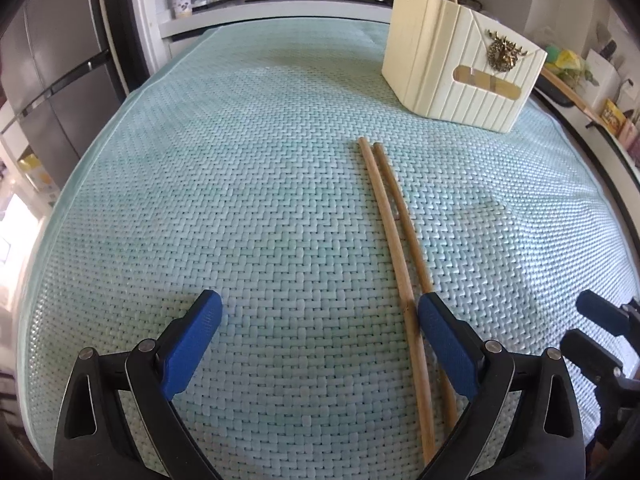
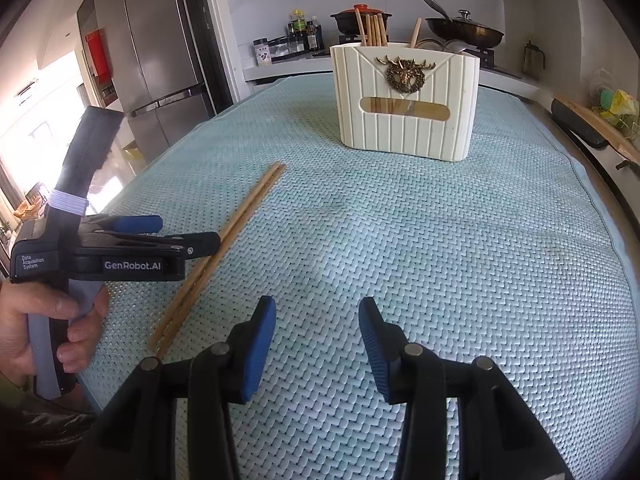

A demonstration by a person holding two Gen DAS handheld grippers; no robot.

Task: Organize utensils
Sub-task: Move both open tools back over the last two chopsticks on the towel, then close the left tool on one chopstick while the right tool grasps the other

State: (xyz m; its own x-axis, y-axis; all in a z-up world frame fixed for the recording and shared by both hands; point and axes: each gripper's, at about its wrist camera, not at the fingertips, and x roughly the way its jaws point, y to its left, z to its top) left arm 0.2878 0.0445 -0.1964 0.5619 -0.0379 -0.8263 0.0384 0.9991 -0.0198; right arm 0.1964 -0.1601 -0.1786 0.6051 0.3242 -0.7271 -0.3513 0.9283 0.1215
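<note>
Two wooden chopsticks [image 1: 390, 216] lie side by side on the woven teal mat [image 1: 240, 160]; they also show in the right wrist view [image 2: 236, 224]. My left gripper [image 1: 320, 304] is open, low over their near ends, its right finger [image 1: 444, 340] against them; it also shows in the right wrist view [image 2: 180, 236]. A cream utensil holder [image 2: 406, 100] with a brass deer emblem stands at the back, holding several chopsticks; it also shows in the left wrist view [image 1: 460, 68]. My right gripper [image 2: 318, 312] is open and empty above the mat, right of the chopsticks.
A fridge [image 2: 156, 52] stands at the left. A stove counter behind the table carries a red-lidded pot [image 2: 360, 16], a wok [image 2: 464, 32] and bottles [image 2: 304, 36]. A dark board [image 2: 580, 124] lies along the right edge.
</note>
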